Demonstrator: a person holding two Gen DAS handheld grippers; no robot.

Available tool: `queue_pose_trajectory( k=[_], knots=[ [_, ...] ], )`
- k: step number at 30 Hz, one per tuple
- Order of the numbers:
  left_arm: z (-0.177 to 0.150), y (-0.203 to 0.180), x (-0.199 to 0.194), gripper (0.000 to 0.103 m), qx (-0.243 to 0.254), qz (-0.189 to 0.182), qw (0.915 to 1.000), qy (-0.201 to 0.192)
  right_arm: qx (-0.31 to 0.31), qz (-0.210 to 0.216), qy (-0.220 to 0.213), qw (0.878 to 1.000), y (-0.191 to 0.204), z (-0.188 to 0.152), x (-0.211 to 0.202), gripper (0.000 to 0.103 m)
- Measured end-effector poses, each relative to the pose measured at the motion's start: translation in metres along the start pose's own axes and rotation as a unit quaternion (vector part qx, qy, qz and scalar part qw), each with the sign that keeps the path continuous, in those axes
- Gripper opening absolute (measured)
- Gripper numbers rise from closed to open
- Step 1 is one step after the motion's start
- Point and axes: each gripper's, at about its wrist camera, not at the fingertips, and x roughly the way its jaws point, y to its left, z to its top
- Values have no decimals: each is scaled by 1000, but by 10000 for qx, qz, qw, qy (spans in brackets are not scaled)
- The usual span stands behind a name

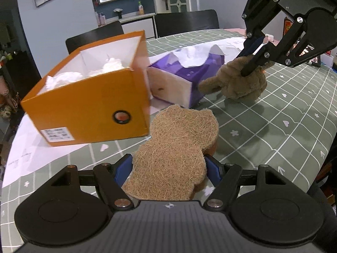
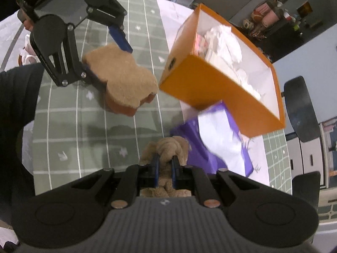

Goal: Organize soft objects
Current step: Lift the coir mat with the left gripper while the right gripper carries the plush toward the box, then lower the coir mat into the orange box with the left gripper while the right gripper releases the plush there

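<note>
Looking along the left gripper (image 1: 168, 166), a bear-shaped sponge (image 1: 177, 147) with a scratchy tan fibre top and an orange underside is seen clamped between the blue pads (image 1: 123, 167), so the jaws are kept pretty wide by it. It's held up off the green checked tablecloth (image 1: 263, 130), just beside the near corner of the orange box (image 1: 88, 113).

The box is open on top, and white crumpled tissue (image 1: 63, 79) is seen lying inside. A purple tissue pack (image 1: 185, 76) is parked right behind the box, touching or nearly touching it, with a white sheet poking out of its torn top.

Over on the right, the right gripper (image 1: 248, 65) is nearly closed, and a small brown plush (image 1: 238, 80) is pinched by a fold of its fabric. The plush is right by the pack's end; whether it's lifted off the cloth or touching it can't be told. From the right wrist view it's bunched up between the fingers (image 2: 155, 168).

Black chairs (image 1: 187, 23) are seen at the table's far edge.
</note>
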Motion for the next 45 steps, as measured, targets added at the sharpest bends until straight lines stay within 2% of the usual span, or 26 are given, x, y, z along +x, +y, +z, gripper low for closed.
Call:
queue_pose_trajectory(
  k=[10, 17, 29, 35, 45],
  knots=[
    [-1, 24, -36, 84, -4, 258, 9995, -198, 331, 236, -317, 9987, -8, 48, -15, 7],
    [8, 41, -58, 84, -18, 393, 9985, -389, 357, 52, -424, 9984, -10, 69, -31, 6],
    [33, 53, -76, 84, 21, 519, 9956, -780, 400, -147, -571, 9975, -12, 84, -54, 6],
    [53, 59, -81, 84, 157, 649, 9932, -954, 646, -404, -777, 9941, -29, 94, -74, 6],
    [83, 77, -75, 84, 83, 690, 9905, -1184, 1012, -842, -900, 9872, -57, 108, -86, 6]
  ],
)
